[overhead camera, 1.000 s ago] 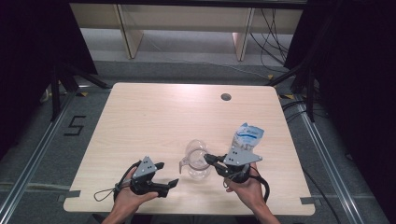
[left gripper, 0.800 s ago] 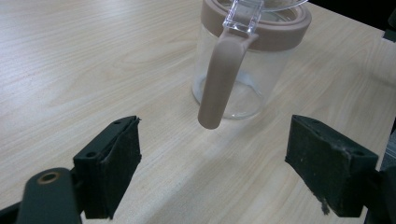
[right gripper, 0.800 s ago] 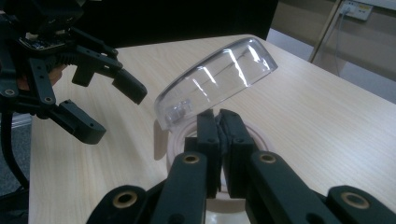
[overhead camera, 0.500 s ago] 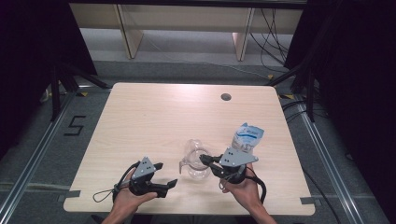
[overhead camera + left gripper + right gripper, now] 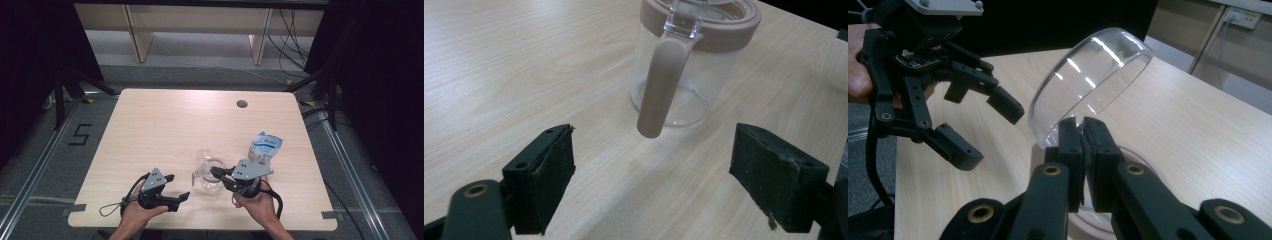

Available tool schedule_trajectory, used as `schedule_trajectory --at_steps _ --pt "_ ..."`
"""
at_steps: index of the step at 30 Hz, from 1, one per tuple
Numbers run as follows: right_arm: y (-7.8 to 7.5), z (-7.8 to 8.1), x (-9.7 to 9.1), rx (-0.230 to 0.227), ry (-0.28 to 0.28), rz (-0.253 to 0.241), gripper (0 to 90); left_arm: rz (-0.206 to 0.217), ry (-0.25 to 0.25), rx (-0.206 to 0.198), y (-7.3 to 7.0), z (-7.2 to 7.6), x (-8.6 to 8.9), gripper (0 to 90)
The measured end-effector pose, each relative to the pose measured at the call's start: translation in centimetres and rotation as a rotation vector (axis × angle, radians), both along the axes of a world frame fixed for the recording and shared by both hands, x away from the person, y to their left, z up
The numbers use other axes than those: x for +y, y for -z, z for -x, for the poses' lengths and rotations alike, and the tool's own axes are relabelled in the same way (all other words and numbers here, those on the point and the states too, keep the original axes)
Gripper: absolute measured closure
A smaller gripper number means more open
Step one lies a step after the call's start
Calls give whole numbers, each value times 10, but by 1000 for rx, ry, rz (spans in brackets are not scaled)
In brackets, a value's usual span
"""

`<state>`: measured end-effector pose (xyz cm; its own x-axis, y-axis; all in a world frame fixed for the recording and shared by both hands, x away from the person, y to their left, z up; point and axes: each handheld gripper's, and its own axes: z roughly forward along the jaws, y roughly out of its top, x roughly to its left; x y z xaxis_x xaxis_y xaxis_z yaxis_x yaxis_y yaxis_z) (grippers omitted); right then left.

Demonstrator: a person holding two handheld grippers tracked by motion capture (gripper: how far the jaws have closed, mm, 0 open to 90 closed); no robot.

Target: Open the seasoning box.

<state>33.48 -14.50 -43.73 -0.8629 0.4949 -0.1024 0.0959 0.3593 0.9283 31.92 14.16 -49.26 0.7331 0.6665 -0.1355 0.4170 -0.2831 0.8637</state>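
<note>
Near the table's [image 5: 150, 120] front edge stands the clear jug [image 5: 207, 172]; right of it the right gripper [image 5: 216, 173] pinches its raised hinged lid [image 5: 1088, 80], lifted higher than before; left of it the left gripper [image 5: 176, 188] hovers wide, unmoved.

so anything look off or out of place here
Nothing spilled or broken. The clear lid of the jar stands tilted open, pinched at its edge by the right gripper. The left gripper waits open facing the jar's handle. A blue-and-white pouch stands beside it.
</note>
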Motion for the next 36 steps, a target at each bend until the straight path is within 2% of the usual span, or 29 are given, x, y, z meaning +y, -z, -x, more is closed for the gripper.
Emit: schedule_trajectory --at_steps 4,6,10,14,16,18,19,28,29,32,33,35,36 --pt "0 1 2 7 -16 3 869 -4 -4 7 -1 0 0 171" --pt "0 2 2 6 0 1 869 -3 -3 6 -1 0 0 171" --pt "0 2 4 11 -26 8 867 -3 5 6 -1 0 1 171" --pt "0 2 7 6 -23 1 863 -3 5 7 -1 0 1 171" --pt "0 2 8 9 -38 15 862 -2 6 7 -1 0 1 171" --pt "1 3 9 8 -23 9 861 -3 7 7 -1 0 1 171" --pt "1 3 10 1 -48 18 860 -3 6 8 -1 0 1 171" --pt "2 4 12 9 -42 13 848 3 7 8 -1 0 1 171" --pt "1 2 10 -3 -43 17 825 4 6 8 -1 0 1 171" --pt "1 2 6 9 -26 8 783 4 7 7 -1 -1 2 171" --pt "0 1 2 12 -9 3 703 4 7 7 -1 -1 2 171" --pt "0 1 -3 2 -4 -3 647 4 7 7 -1 -1 2 171" --pt "0 1 -3 2 -4 -3 647 4 7 7 -1 -1 2 171"
